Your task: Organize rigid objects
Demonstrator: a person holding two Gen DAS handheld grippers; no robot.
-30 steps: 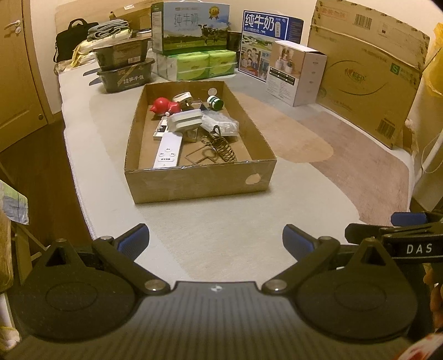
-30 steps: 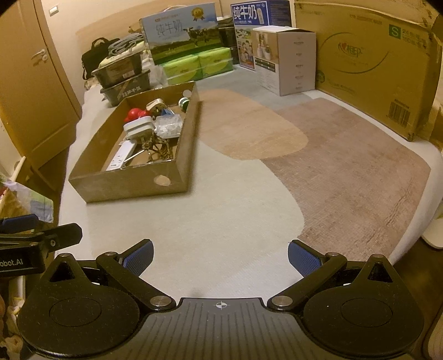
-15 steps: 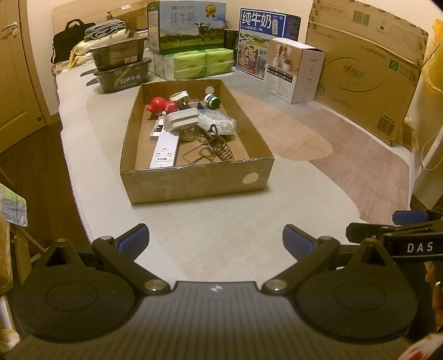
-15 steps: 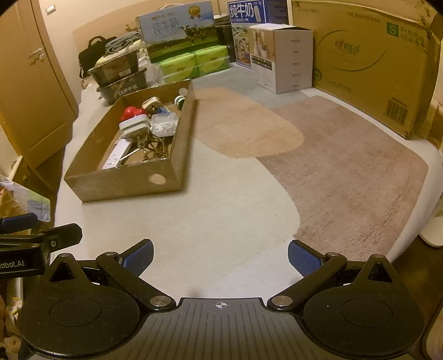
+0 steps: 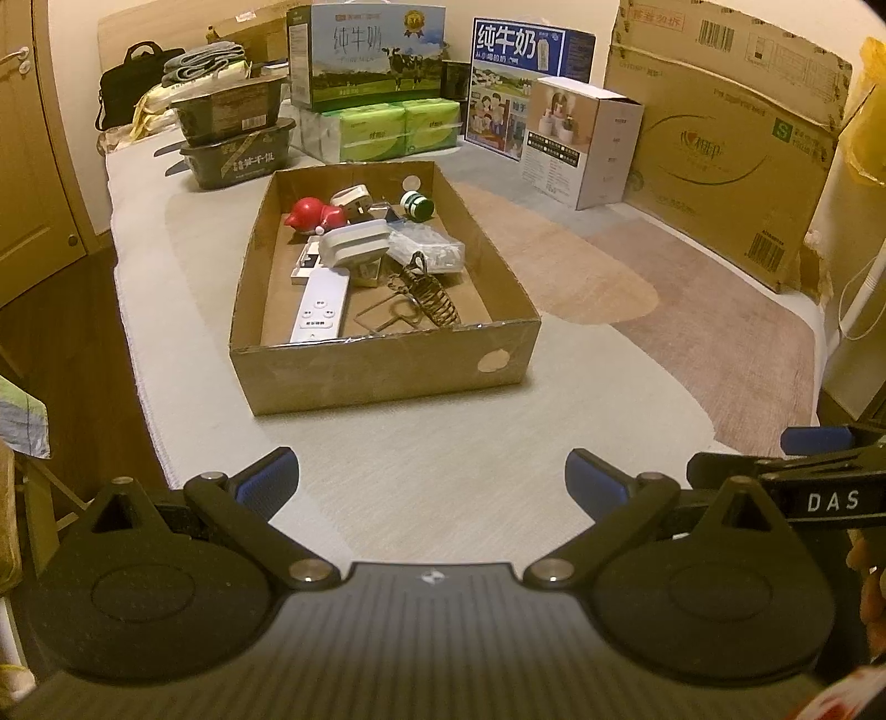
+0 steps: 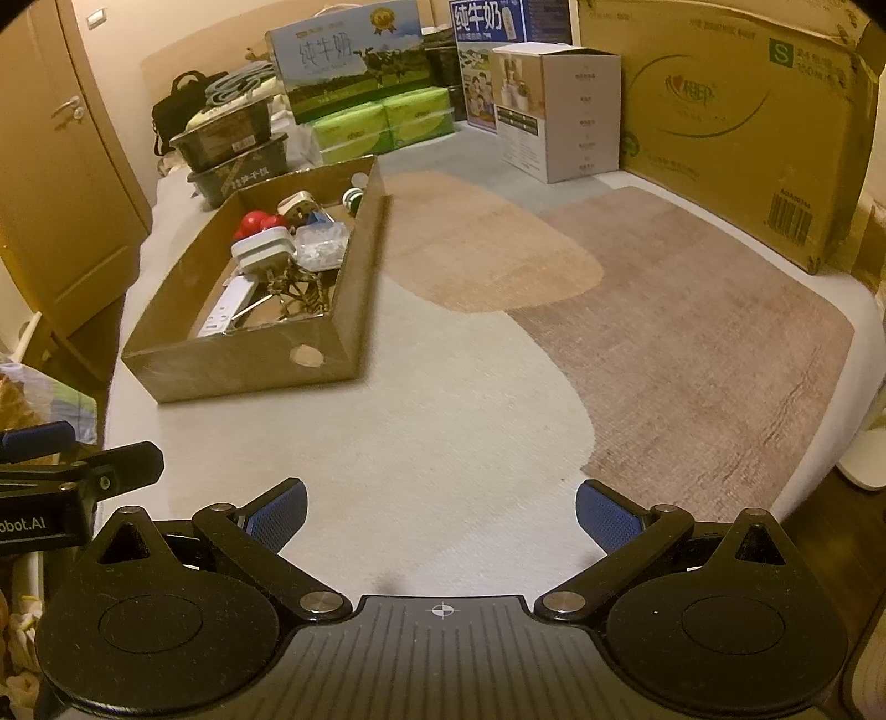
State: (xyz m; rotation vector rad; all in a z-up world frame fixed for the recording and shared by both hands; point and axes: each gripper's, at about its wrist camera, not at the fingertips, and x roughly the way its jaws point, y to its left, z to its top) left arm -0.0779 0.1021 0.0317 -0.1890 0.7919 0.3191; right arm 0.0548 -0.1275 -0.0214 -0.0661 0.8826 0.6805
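Observation:
A shallow open cardboard box (image 5: 387, 371) (image 6: 249, 371) lies on a mat-covered surface. It holds a white remote (image 5: 321, 307), a red rounded toy (image 5: 311, 215), a white block-shaped device (image 5: 354, 243), a clear plastic packet (image 5: 429, 249), a dark wire spring (image 5: 429, 299), a white plug (image 5: 351, 196) and a small green-capped bottle (image 5: 416, 204). My left gripper (image 5: 432, 479) is open and empty, near the front edge, short of the box. My right gripper (image 6: 441, 509) is open and empty, to the right of the box.
Milk cartons (image 5: 371, 52), green tissue packs (image 5: 387, 127), a white carton (image 5: 581, 147), dark trays (image 5: 232, 138) and a big flat cardboard box (image 5: 731, 149) line the back and right. A wooden door (image 6: 66, 183) and floor lie left.
Both grippers have edged forward toward the box, which looms slightly larger. Both stay open and empty.

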